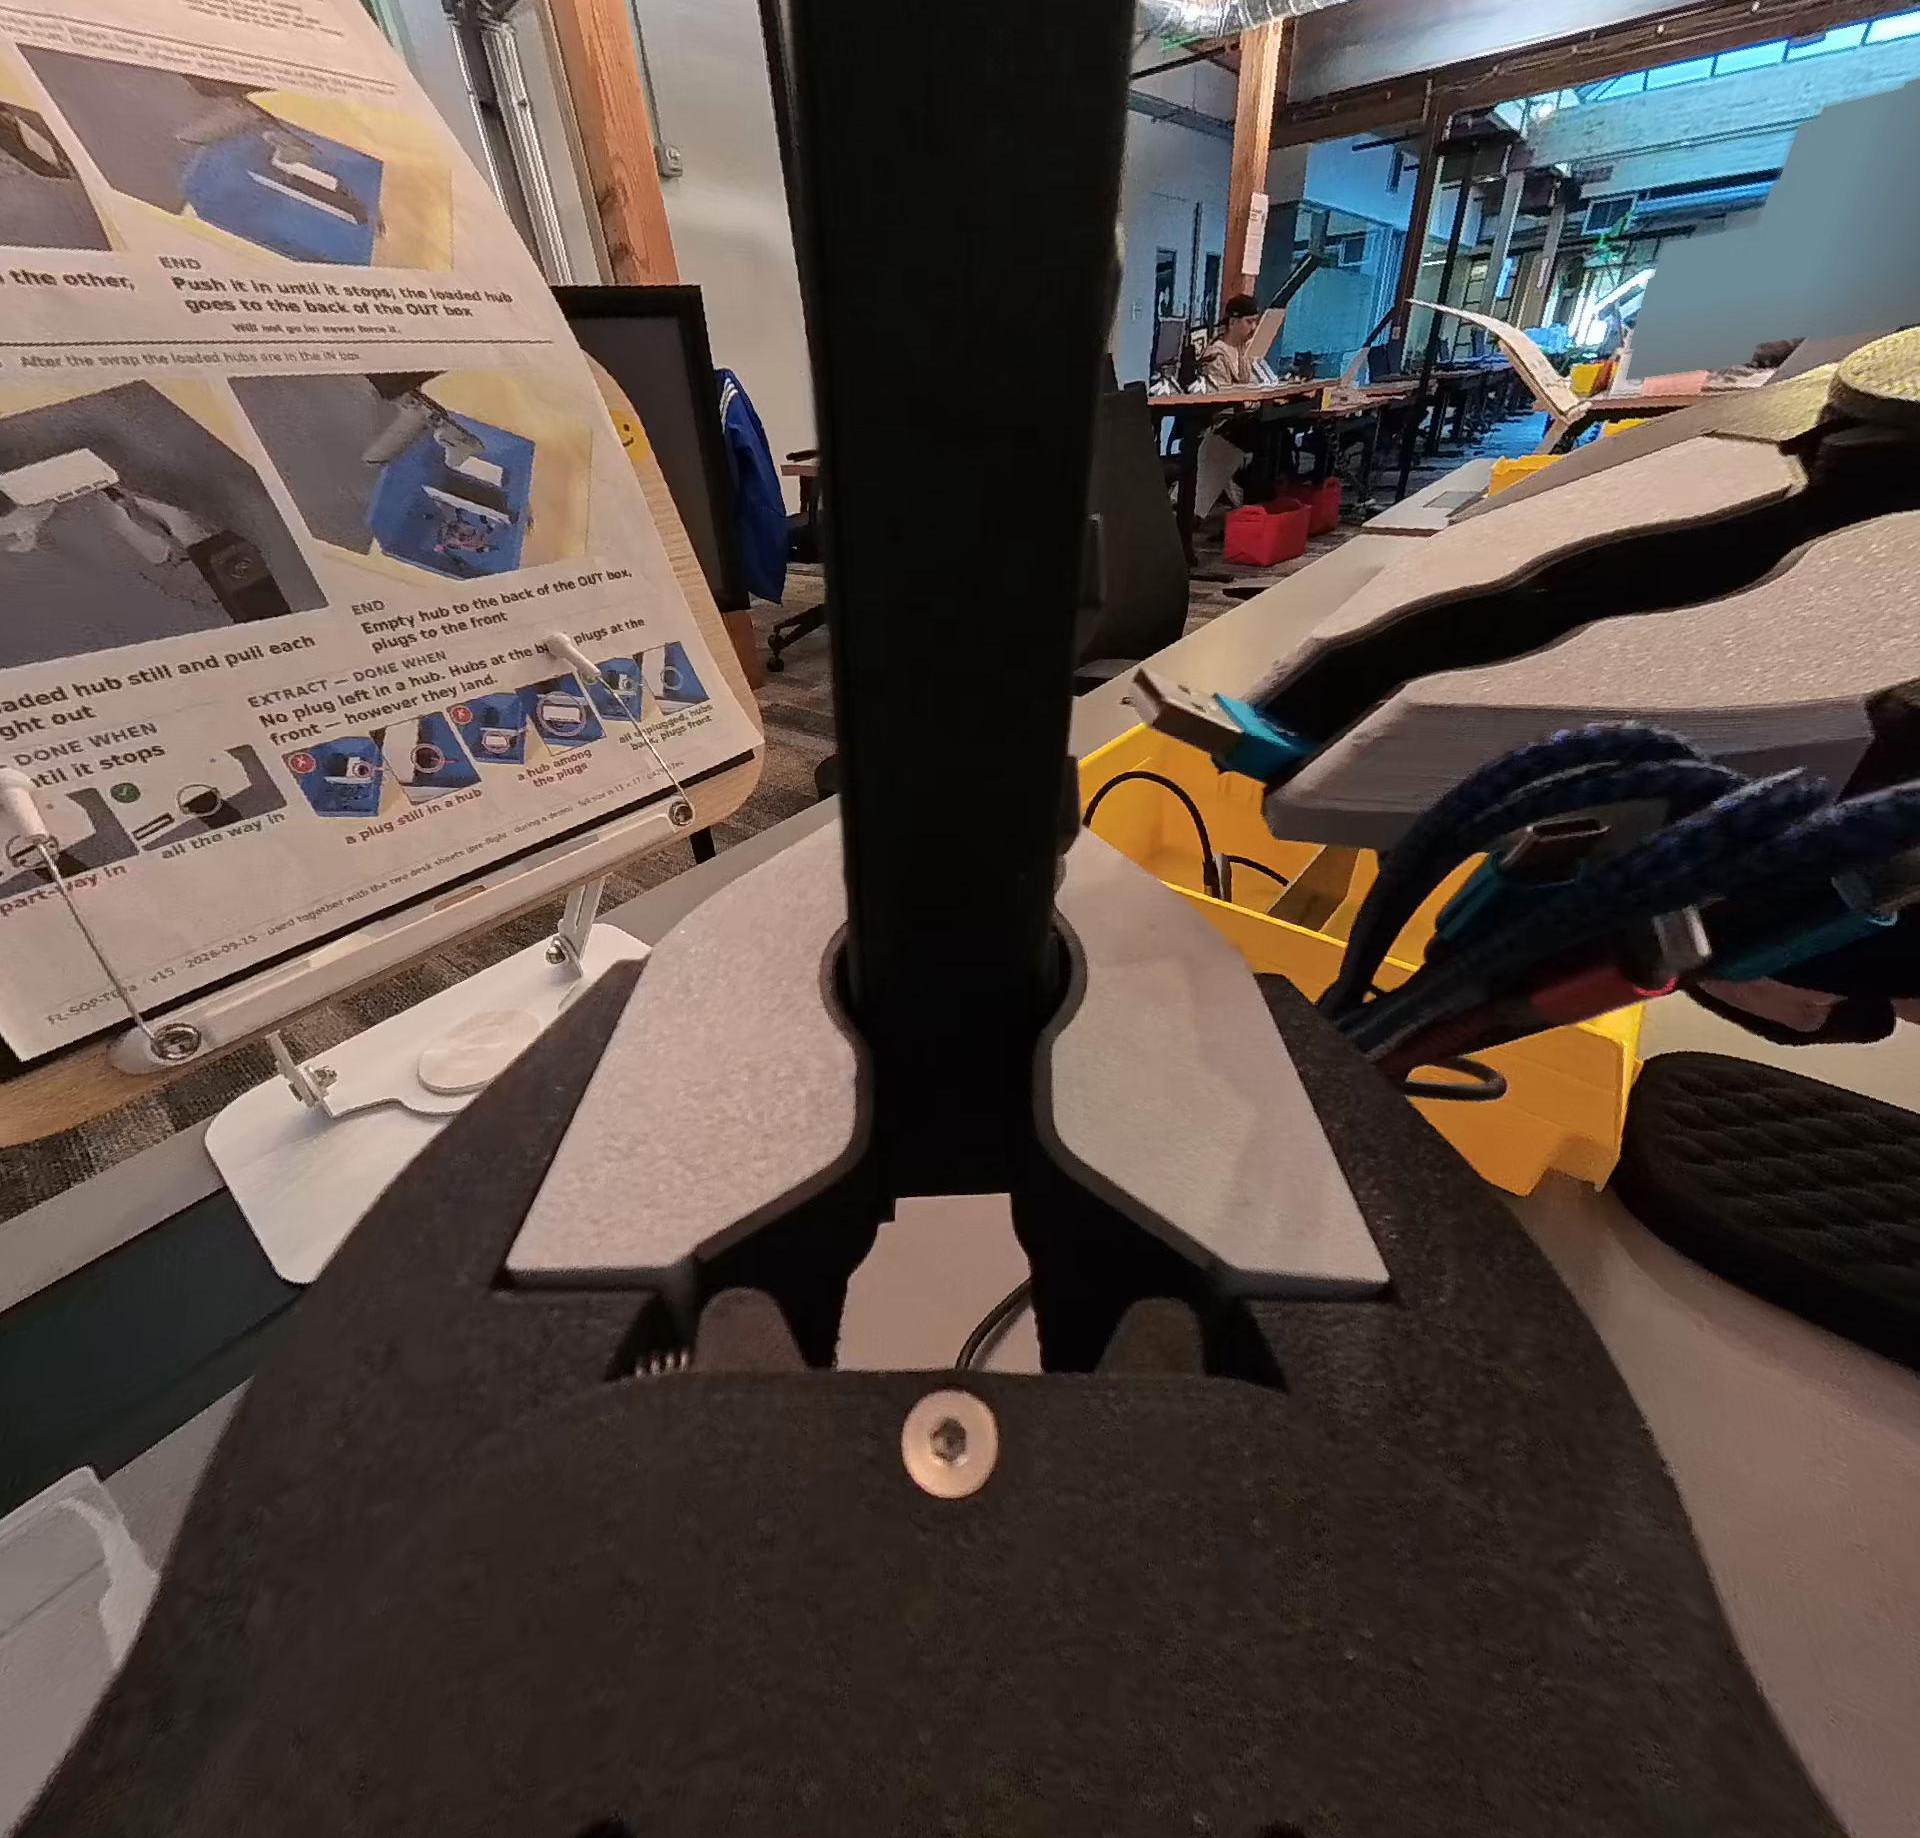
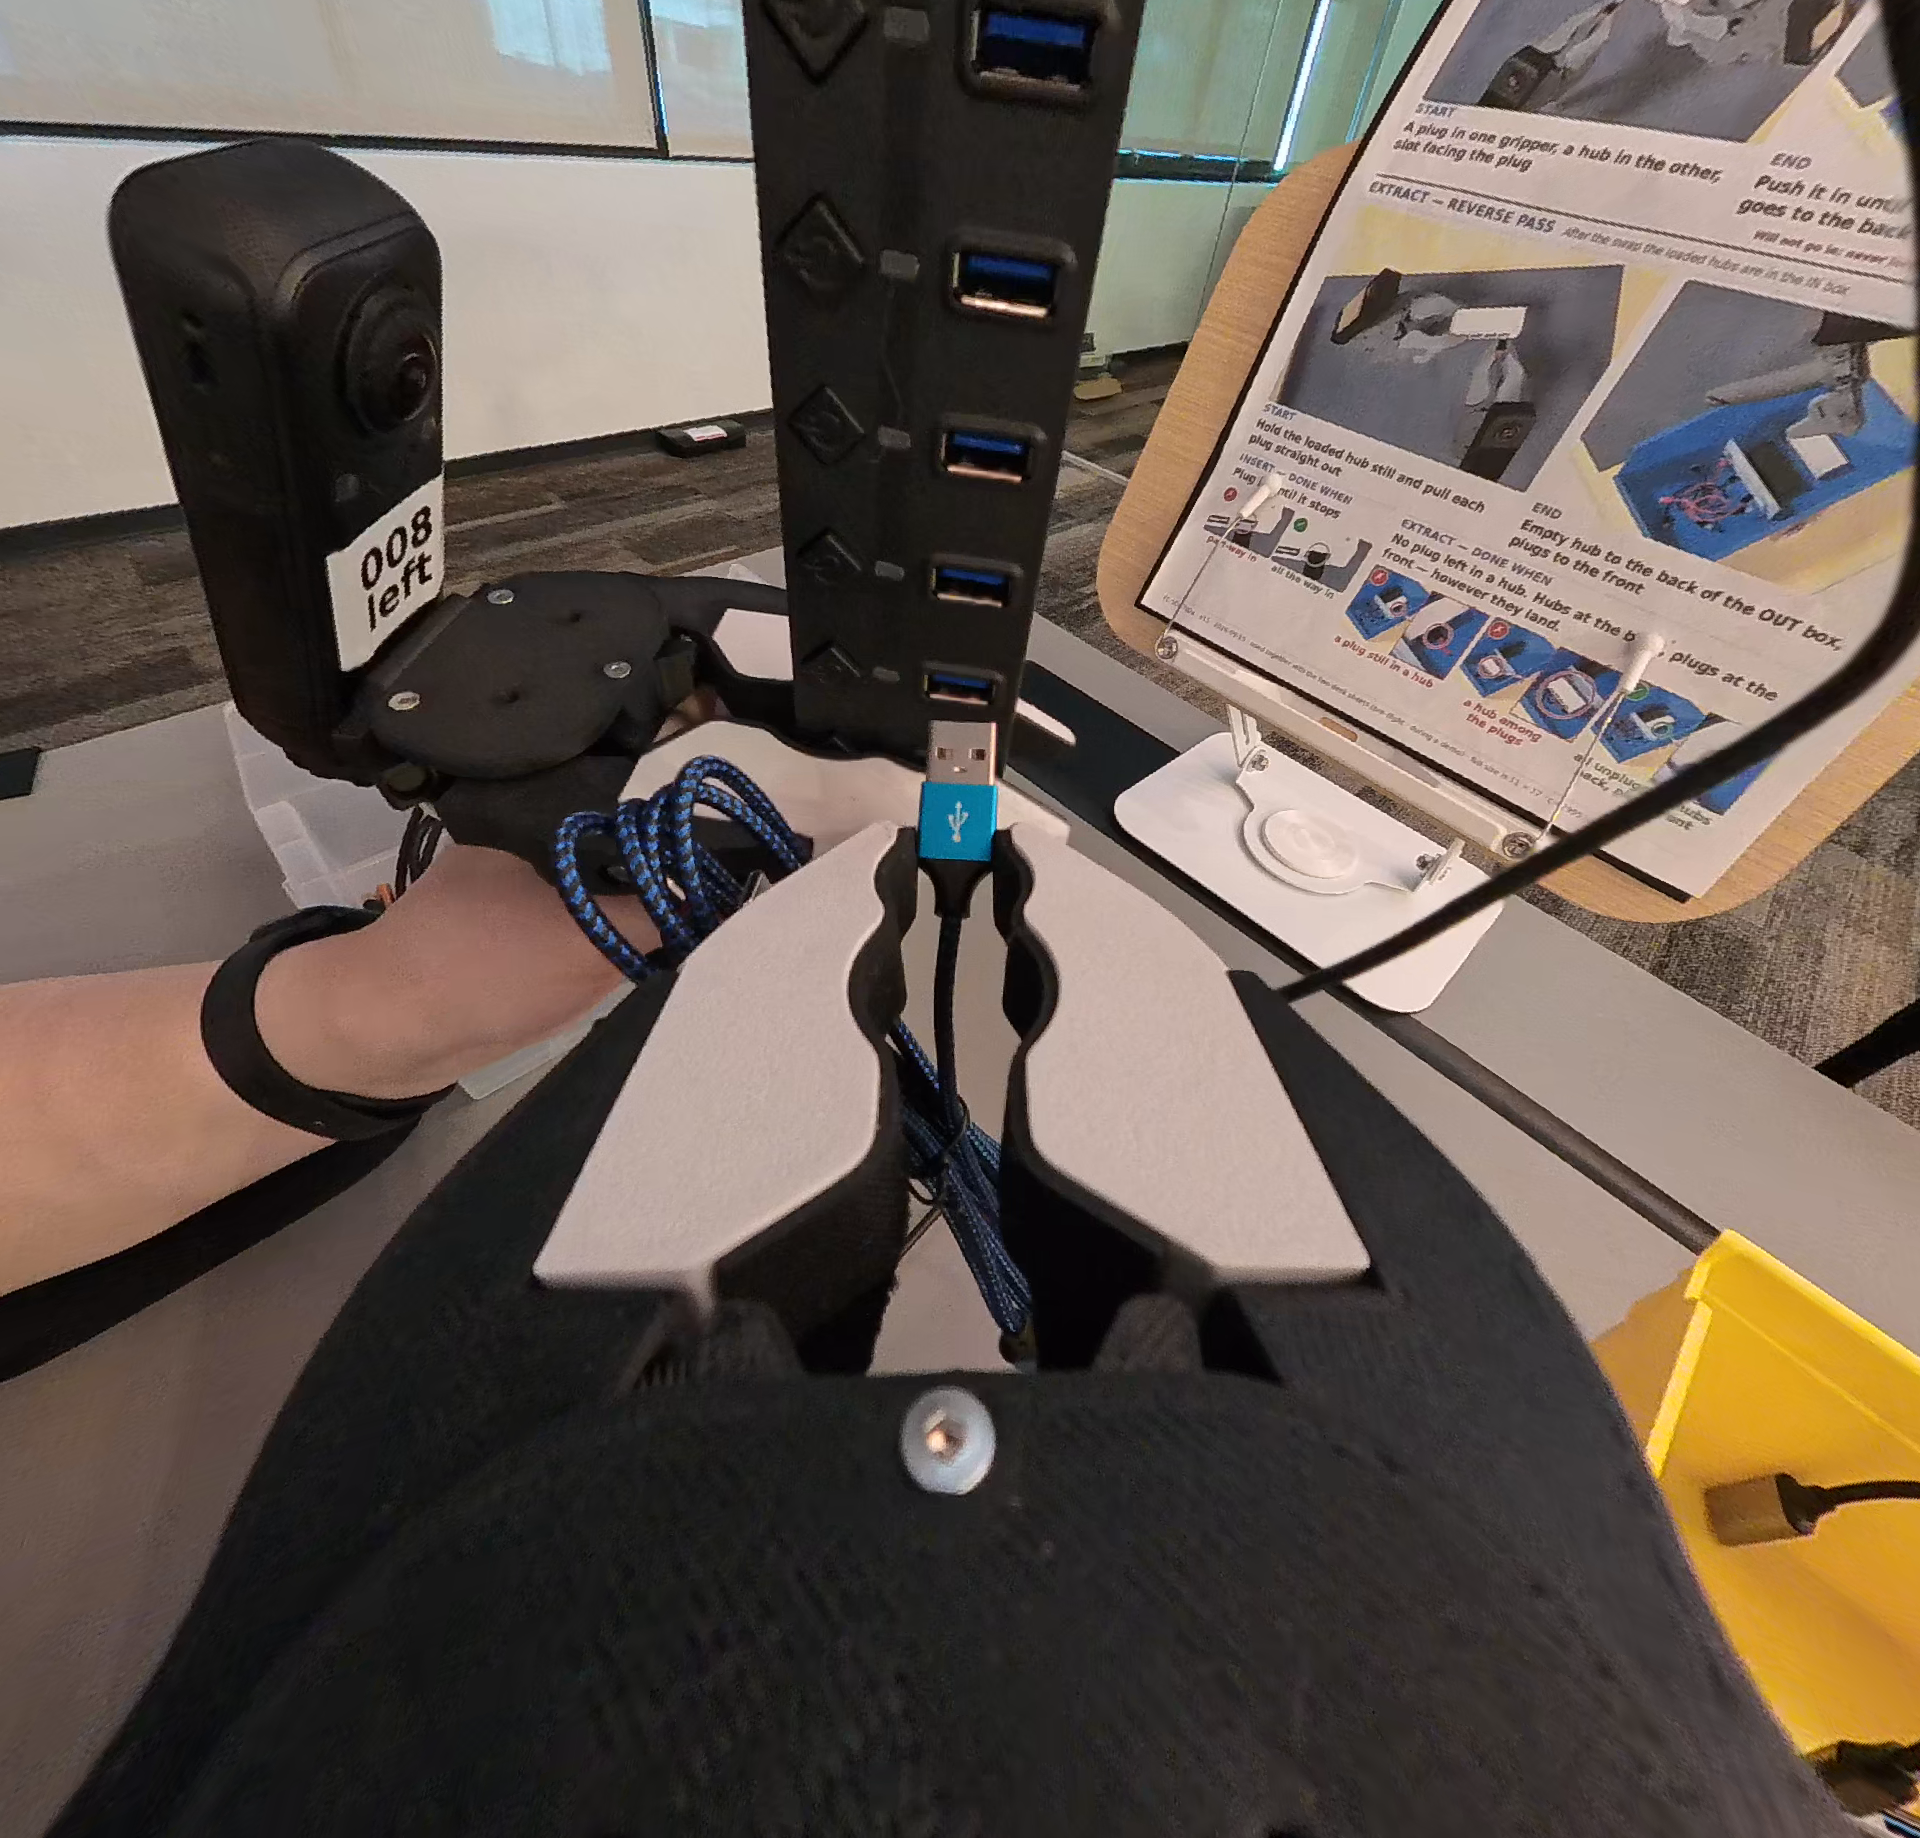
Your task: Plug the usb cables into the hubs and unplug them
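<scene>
the left tool (image 1: pixel 951 967) is clenched on a black usb hub (image 2: pixel 914 334) standing upright, its blue ports facing the right tool (image 2: pixel 956 843). that tool grasps a blue-collared usb-a plug (image 2: pixel 958 791), metal tip just below the lowest port (image 2: pixel 958 688), not inserted. a yellow bin (image 1: pixel 1507 1113) sits on the desk (image 2: pixel 1558 1040).

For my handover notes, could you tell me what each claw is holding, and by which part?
The left claw grips the black USB hub at its lower end. The right claw pinches the USB plug by its blue shell.
</scene>
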### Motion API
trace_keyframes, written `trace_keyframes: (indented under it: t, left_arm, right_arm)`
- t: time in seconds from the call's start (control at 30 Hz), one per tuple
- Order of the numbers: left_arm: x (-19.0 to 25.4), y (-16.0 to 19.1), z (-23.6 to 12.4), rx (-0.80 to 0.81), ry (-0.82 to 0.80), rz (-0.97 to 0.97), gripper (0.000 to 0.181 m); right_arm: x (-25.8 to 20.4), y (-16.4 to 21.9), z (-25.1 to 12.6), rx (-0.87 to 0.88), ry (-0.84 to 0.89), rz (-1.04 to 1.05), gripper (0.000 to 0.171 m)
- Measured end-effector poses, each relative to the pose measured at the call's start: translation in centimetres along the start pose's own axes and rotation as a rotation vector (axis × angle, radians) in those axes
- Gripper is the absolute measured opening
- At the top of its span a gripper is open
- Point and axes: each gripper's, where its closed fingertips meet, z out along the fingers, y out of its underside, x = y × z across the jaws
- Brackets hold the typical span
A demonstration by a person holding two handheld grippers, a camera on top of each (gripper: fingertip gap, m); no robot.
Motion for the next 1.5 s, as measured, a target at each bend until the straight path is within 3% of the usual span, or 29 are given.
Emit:
trace_keyframes:
  t: [0.9,1.23,1.5]
  left_arm:
    - [1.2,0.1,0.3,0.008,0.019,0.064,0.025]
    - [0.8,0.0,0.1,-0.004,-0.060,0.221,0.025]
    - [1.0,0.0,0.1,-0.028,-0.070,0.327,0.025]
  right_arm:
    - [0.0,0.4,0.5,-0.007,-0.020,0.032,0.015]
    - [-0.2,0.6,0.3,-0.018,-0.099,0.137,0.015]
    - [-0.2,0.9,0.1,-0.055,-0.078,0.068,0.015]
